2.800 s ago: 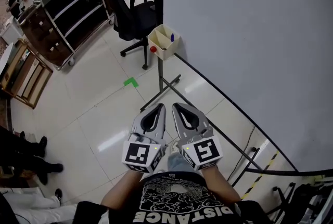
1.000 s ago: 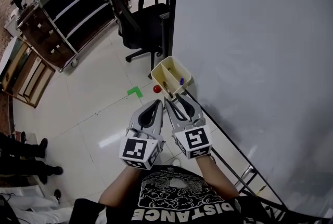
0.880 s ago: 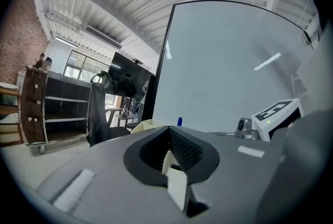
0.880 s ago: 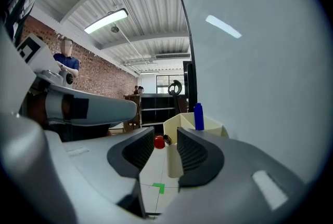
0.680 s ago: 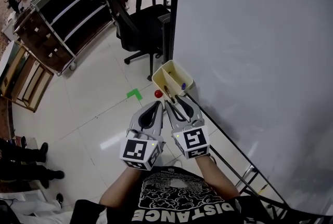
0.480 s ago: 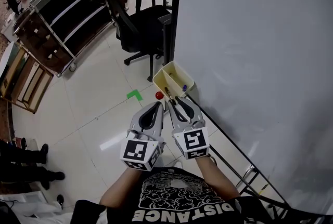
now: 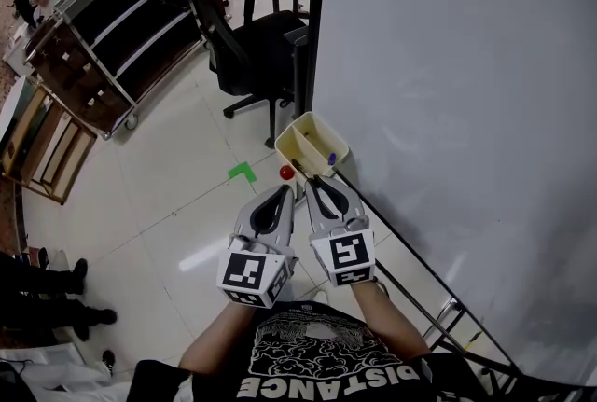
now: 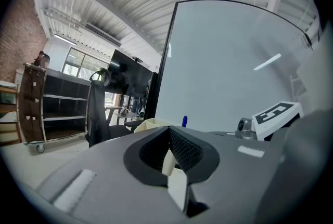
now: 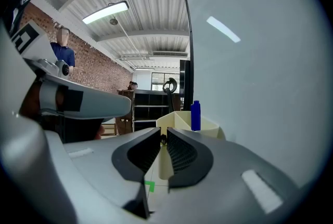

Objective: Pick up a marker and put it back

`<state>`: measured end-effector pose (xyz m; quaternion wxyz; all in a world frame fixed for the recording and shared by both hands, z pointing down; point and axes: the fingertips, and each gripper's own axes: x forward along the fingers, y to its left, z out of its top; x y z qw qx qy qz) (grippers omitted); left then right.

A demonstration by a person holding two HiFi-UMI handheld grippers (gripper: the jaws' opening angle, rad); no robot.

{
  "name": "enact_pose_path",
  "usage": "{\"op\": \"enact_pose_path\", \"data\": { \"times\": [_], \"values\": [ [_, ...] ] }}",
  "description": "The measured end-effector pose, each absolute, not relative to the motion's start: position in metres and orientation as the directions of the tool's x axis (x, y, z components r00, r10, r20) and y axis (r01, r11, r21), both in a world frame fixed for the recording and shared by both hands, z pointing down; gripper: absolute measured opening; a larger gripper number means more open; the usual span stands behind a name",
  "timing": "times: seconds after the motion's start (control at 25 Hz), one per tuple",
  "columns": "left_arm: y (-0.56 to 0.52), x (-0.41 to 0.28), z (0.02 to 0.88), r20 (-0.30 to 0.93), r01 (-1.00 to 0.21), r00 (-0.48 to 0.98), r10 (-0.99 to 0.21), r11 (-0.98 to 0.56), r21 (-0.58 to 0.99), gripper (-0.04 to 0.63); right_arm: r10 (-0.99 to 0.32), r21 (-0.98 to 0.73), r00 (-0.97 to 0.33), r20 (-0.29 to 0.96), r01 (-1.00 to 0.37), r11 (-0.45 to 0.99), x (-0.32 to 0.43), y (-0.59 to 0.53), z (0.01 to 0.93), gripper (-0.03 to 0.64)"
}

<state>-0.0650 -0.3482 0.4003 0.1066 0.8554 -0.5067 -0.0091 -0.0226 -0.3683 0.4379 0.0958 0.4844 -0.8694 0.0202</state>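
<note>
A cream holder (image 7: 336,137) with compartments hangs at the whiteboard's lower left corner. A blue marker (image 7: 330,158) stands upright in it, also seen in the right gripper view (image 9: 195,115) and the left gripper view (image 8: 184,121). My right gripper (image 7: 312,179) reaches the holder's near edge. Its jaws have just been closing and now pinch the end of a dark marker (image 9: 163,140) between their tips. My left gripper (image 7: 284,188) hangs beside it on the left, shut, with nothing in it.
A red ball (image 7: 286,173) sits on the holder's left side. The whiteboard (image 7: 448,64) fills the right, with its stand's bar (image 7: 410,270) running below. A black office chair (image 7: 247,46), a dark shelf cart (image 7: 112,27) and green floor tape (image 7: 242,172) lie to the left.
Both grippers came up close to the holder. The right gripper's jaws then narrowed onto the dark marker, which its tips now hide in the head view. The left gripper kept still.
</note>
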Motion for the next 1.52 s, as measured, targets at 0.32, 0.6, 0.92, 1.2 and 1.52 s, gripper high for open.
{"op": "enact_pose_path", "data": {
  "times": [0.32, 0.6, 0.92, 1.2, 1.52],
  "values": [
    [-0.347, -0.061, 0.399, 0.083, -0.865, 0.487, -0.87, -0.467, 0.181, 0.006, -0.842, 0.062, -0.514, 0.163, -0.847, 0.529, -0.019, -0.366, 0.429, 0.032],
    [-0.34, -0.056, 0.394, 0.074, -0.873, 0.473, -0.878, -0.456, 0.176, 0.006, -0.842, 0.064, -0.524, 0.128, -0.843, 0.534, -0.012, -0.354, 0.414, 0.032],
    [-0.316, -0.044, 0.379, 0.039, -0.88, 0.459, -0.887, -0.448, 0.158, 0.006, -0.842, 0.07, -0.535, 0.07, -0.84, 0.539, 0.001, -0.326, 0.386, 0.032],
    [-0.291, -0.031, 0.372, 0.029, -0.889, 0.441, -0.897, -0.432, 0.154, 0.006, -0.834, 0.083, -0.551, 0.02, -0.831, 0.551, 0.014, -0.297, 0.367, 0.032],
    [-0.268, -0.025, 0.371, 0.019, -0.892, 0.434, -0.901, -0.427, 0.147, 0.006, -0.831, 0.085, -0.556, -0.026, -0.829, 0.552, 0.024, -0.266, 0.352, 0.032]
  ]
}}
